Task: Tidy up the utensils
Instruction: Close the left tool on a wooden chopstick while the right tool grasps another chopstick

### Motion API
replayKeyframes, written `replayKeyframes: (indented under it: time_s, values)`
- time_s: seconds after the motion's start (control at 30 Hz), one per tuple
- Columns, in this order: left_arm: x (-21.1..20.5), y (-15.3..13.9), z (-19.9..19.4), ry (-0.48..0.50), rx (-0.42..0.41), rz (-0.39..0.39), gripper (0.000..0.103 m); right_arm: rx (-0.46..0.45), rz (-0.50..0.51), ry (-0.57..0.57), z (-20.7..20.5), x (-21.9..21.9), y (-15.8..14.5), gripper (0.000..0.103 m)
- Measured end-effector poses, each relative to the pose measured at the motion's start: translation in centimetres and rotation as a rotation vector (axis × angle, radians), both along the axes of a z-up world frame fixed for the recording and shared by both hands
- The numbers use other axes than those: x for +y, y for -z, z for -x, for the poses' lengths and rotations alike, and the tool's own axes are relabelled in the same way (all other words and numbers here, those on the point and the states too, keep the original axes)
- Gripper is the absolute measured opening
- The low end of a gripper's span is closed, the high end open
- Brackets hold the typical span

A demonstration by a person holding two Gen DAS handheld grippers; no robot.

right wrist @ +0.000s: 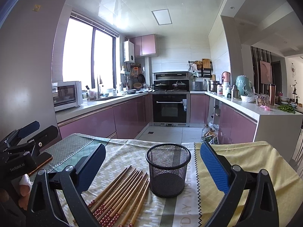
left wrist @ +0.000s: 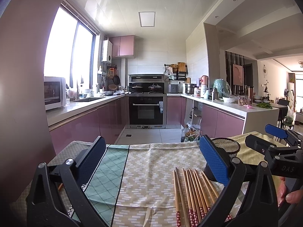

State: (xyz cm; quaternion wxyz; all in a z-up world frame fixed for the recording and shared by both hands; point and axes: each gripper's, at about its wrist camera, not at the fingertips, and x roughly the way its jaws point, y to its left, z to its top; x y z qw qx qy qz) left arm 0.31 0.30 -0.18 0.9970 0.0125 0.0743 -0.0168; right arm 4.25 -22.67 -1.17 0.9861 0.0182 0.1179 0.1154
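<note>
Several bamboo chopsticks (right wrist: 121, 194) with red flowered ends lie side by side on the patterned tablecloth (right wrist: 132, 153), just left of an upright, empty black mesh cup (right wrist: 168, 172). My right gripper (right wrist: 151, 162) is open and empty, its fingers either side of the cup, held above the table. My left gripper (left wrist: 151, 158) is open and empty; the chopsticks (left wrist: 191, 193) lie under its right finger (left wrist: 214, 160), and the mesh cup (left wrist: 226, 145) shows behind that finger. The right gripper (left wrist: 269, 141) also shows at the right edge of the left wrist view.
A phone-like flat object (right wrist: 42, 160) lies at the table's left edge under the left gripper body. A yellow cloth (right wrist: 246, 162) covers the table's right part. Beyond the table are the kitchen floor, pink cabinets (right wrist: 98, 121) and an oven (right wrist: 169, 107).
</note>
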Motion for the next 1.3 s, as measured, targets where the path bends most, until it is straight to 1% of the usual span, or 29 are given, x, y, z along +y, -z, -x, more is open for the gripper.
replayKeyframes:
  time_s: [0.07,0.17,0.27,0.3,0.33,0.4,0.43,0.5,0.53,0.57,0.6,0.63,0.7,0.8,0.87,1.0,1.1,1.17,1.23,1.3]
  values:
    - [0.0,0.2,-0.4,0.014,0.024,-0.009,0.097,0.051,0.004,-0.022,-0.4,-0.1,0.4,0.097]
    - [0.0,0.9,-1.5,0.03,0.083,-0.03,0.097,0.182,0.014,-0.058,-1.8,0.1,2.0,0.097]
    - [-0.3,2.1,-3.2,0.042,0.18,-0.077,0.097,0.338,0.039,-0.087,-3.5,0.6,4.2,0.097]
    - [-0.5,2.6,-3.8,0.042,0.212,-0.094,0.095,0.388,0.043,-0.1,-4.1,0.8,5.0,0.096]
    - [-0.6,3.2,-4.4,0.053,0.244,-0.107,0.092,0.421,0.048,-0.109,-4.4,1.0,5.6,0.094]
    - [-0.2,4.4,-5.4,0.082,0.307,-0.112,0.089,0.478,0.066,-0.12,-5.0,1.6,6.6,0.084]
    - [-0.3,4.9,-5.9,0.097,0.334,-0.115,0.088,0.505,0.078,-0.126,-5.3,1.9,7.1,0.082]
    - [-0.7,6.0,-7.0,0.114,0.384,-0.132,0.084,0.543,0.089,-0.133,-5.9,2.3,7.9,0.07]
    - [-0.8,6.5,-7.5,0.121,0.406,-0.139,0.083,0.565,0.092,-0.138,-6.2,2.4,8.1,0.067]
    - [-0.9,7.1,-8.0,0.132,0.426,-0.144,0.082,0.58,0.093,-0.143,-6.4,2.5,8.3,0.061]
    - [-0.9,7.5,-8.4,0.135,0.446,-0.148,0.079,0.587,0.093,-0.146,-6.5,2.6,8.4,0.058]
    - [-0.9,7.9,-8.9,0.136,0.466,-0.149,0.077,0.591,0.094,-0.144,-6.5,2.6,8.2,0.056]
    - [-1.1,8.8,-9.7,0.156,0.506,-0.147,0.075,0.6,0.102,-0.135,-6.6,2.6,8.3,0.048]
    - [-1.4,9.7,-10.6,0.193,0.557,-0.144,0.072,0.639,0.102,-0.133,-7.2,2.5,8.7,0.04]
    - [-1.7,10.2,-11.1,0.206,0.579,-0.152,0.071,0.646,0.104,-0.136,-7.4,2.5,8.8,0.04]
    - [-2.0,11.1,-12.2,0.218,0.644,-0.169,0.064,0.648,0.132,-0.13,-7.7,2.7,8.8,0.036]
    - [-2.3,11.9,-13.1,0.23,0.69,-0.172,0.06,0.652,0.145,-0.129,-8.0,3.0,8.8,0.034]
    - [-2.3,12.2,-13.5,0.246,0.708,-0.158,0.058,0.654,0.15,-0.135,-8.2,3.0,8.8,0.034]
    - [-2.5,12.5,-14.0,0.246,0.722,-0.162,0.054,0.656,0.154,-0.141,-8.4,3.2,8.8,0.034]
    - [-2.8,12.8,-14.6,0.254,0.733,-0.157,0.051,0.66,0.153,-0.15,-8.7,3.3,8.8,0.031]
